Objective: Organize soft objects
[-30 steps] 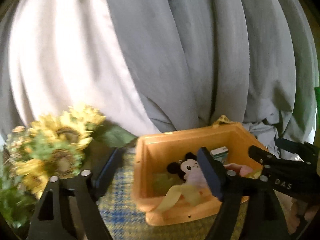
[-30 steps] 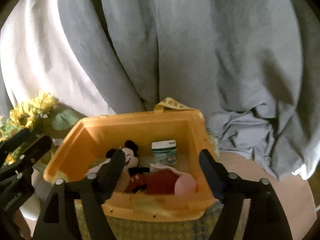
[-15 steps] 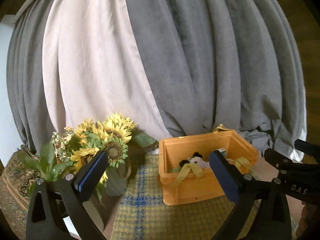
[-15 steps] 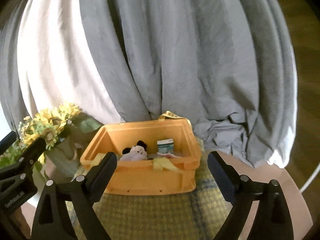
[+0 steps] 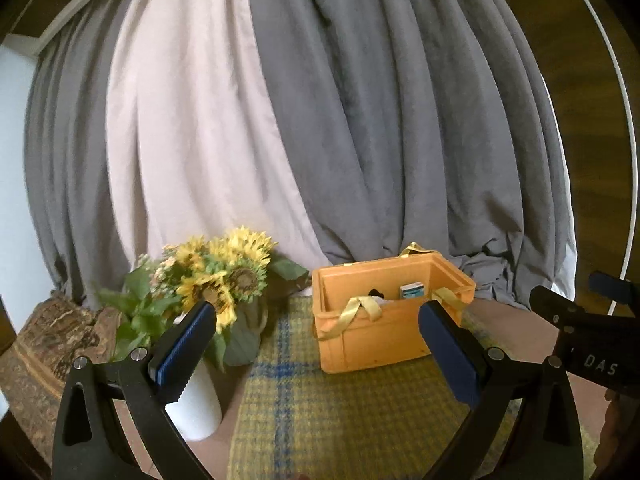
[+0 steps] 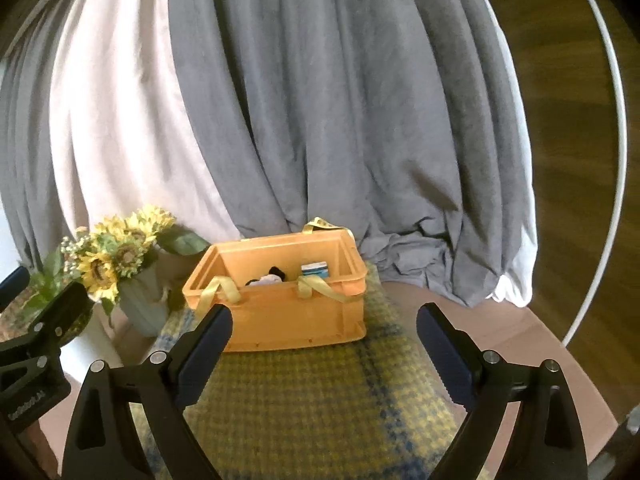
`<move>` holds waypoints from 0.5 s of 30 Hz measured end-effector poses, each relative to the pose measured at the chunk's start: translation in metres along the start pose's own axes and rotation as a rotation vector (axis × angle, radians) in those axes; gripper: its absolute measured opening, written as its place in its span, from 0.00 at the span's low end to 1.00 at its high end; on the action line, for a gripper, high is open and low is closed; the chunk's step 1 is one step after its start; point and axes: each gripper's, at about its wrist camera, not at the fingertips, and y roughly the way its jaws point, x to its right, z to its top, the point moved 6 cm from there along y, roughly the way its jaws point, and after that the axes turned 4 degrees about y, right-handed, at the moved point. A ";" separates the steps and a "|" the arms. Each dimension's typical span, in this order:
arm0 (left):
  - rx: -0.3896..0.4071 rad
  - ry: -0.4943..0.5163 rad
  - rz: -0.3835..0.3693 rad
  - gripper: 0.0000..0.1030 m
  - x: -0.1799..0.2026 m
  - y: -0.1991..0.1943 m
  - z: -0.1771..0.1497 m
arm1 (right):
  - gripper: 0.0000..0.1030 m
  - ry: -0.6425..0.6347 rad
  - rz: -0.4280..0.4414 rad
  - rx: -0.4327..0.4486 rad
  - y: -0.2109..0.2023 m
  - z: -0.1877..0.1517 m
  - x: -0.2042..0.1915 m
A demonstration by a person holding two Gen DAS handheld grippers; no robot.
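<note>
On the plaid mat (image 6: 304, 396), toward its far edge, the orange crate (image 6: 288, 320) is sitting with a plush toy (image 6: 267, 279) and small box (image 6: 315, 269) inside. Both the left gripper (image 5: 316, 340) and right gripper (image 6: 324, 340) are hanging released, empty, their jaws having just been widening. Judging it nearly finished, tuck the yellow ribbon (image 5: 354, 312) inside, avoiding the sunflower vase (image 5: 224, 276) at the mat's left edge.

The right gripper (image 6: 322, 344) hangs wide, nothing between its jaws, which have just been opening — ahead, the orange crate (image 6: 280, 320) on a checked mat (image 6: 304, 400), sunflowers (image 6: 116, 252) beside.
</note>
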 end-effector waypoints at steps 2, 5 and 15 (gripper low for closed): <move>-0.006 -0.009 -0.006 1.00 0.002 -0.015 -0.005 | 0.92 0.000 0.010 -0.001 -0.014 -0.003 0.003; -0.001 -0.018 0.006 1.00 0.006 -0.038 -0.010 | 0.94 -0.011 0.014 0.001 -0.035 -0.009 0.007; 0.043 -0.013 0.032 1.00 0.023 -0.114 -0.019 | 0.94 0.006 0.018 0.013 -0.103 -0.034 0.031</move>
